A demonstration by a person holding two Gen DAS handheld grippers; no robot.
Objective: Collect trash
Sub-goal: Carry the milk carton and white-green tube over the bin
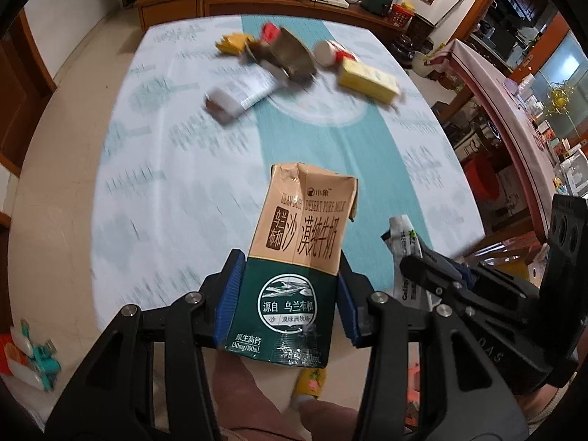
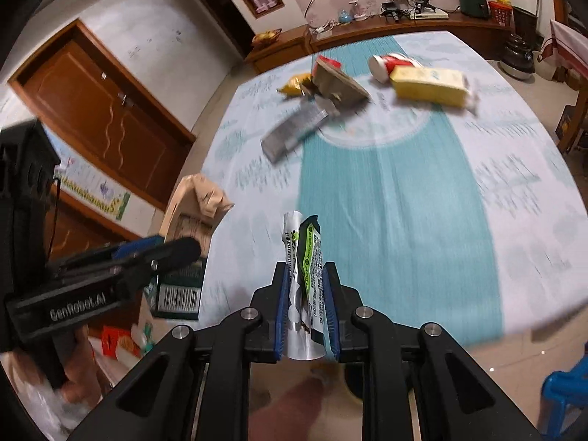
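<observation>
Left gripper (image 1: 290, 297) pinches a tan-and-green milk carton (image 1: 294, 268) by its lower sides, blue pads pressed against it, carton upright and lifted off the table (image 1: 147, 183). Right gripper (image 2: 305, 312) clamps a crumpled silver-and-green wrapper (image 2: 303, 257) between its pads, just beside the left one, over the near table edge. Remaining trash sits at the far end of the teal-striped cloth: yellow box (image 1: 367, 81), red-and-white cup (image 1: 329, 53), brown cardboard piece (image 1: 290, 55), white tube box (image 1: 242, 95), small yellow packet (image 1: 231, 44). All blurred.
</observation>
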